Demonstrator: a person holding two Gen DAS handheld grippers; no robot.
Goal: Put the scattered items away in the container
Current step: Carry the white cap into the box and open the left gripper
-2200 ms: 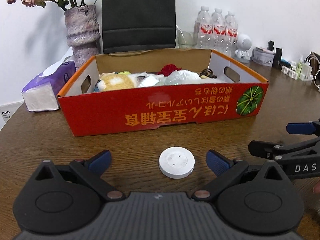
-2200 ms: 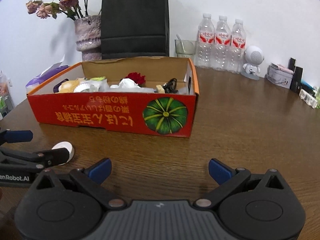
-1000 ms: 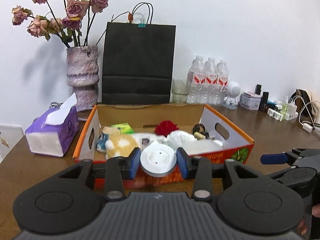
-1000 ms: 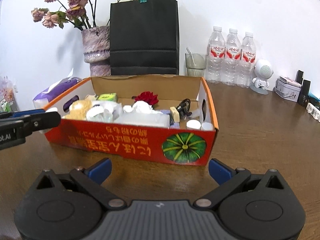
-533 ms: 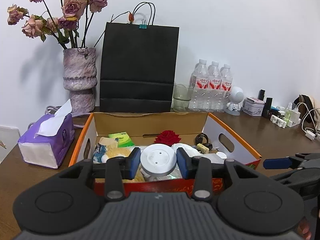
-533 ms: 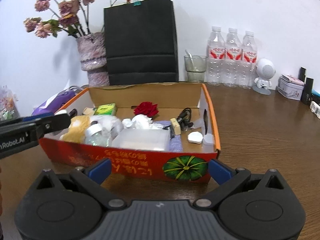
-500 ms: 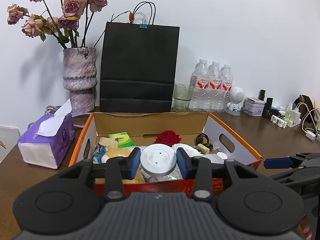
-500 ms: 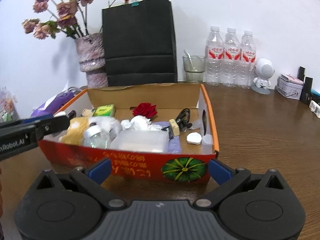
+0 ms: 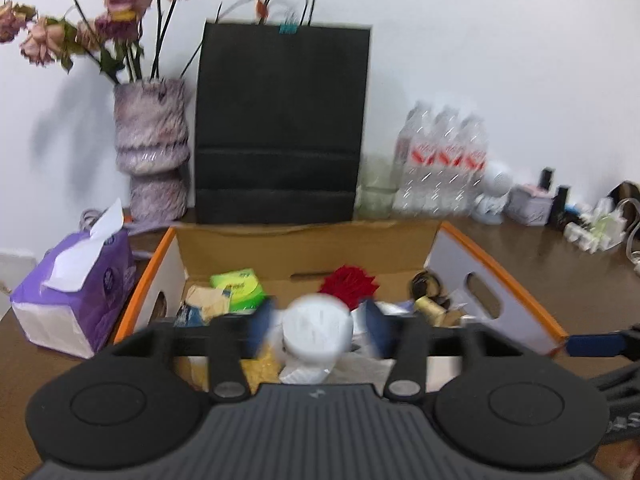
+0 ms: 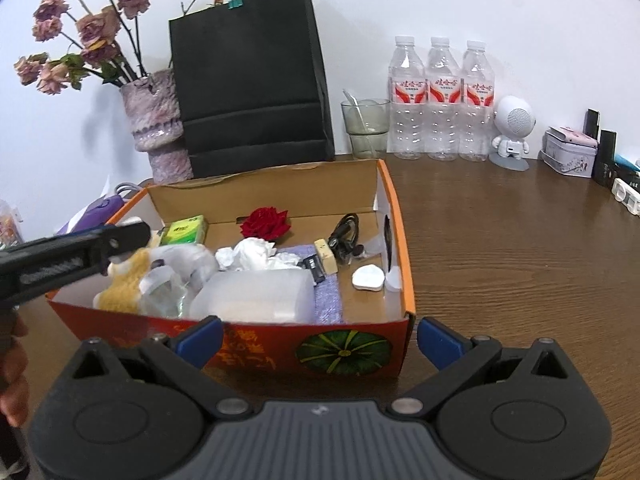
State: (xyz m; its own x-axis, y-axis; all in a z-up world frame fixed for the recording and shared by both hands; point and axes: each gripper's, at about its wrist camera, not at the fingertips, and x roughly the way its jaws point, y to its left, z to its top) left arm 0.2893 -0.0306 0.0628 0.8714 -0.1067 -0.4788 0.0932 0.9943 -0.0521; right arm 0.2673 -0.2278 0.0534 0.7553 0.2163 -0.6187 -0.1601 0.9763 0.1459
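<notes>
The red cardboard box (image 10: 406, 248) stands on the brown table and holds several items, among them a red rose (image 10: 266, 222), a yellow plush toy (image 10: 122, 284) and a clear plastic tub (image 10: 256, 294). My left gripper (image 9: 318, 328) hovers over the box's near left part. Its jaws are opening, with small gaps to a white round disc (image 9: 318, 330) that sits blurred between them. From the right wrist view, one left finger (image 10: 80, 252) reaches in from the left above the plush toy. My right gripper (image 10: 320, 342) is open with nothing in it, just before the box's near wall.
Behind the box stand a black paper bag (image 10: 250, 88), a vase of dried roses (image 10: 154, 132), a glass (image 10: 366, 128) and three water bottles (image 10: 442, 100). A purple tissue box (image 9: 76, 292) sits left of the box. Small gadgets line the back right; bare table lies to the right.
The left jaws, shut on the white disc half a second ago, have spread apart. The left gripper has moved farther over the box. The right view has tilted slightly.
</notes>
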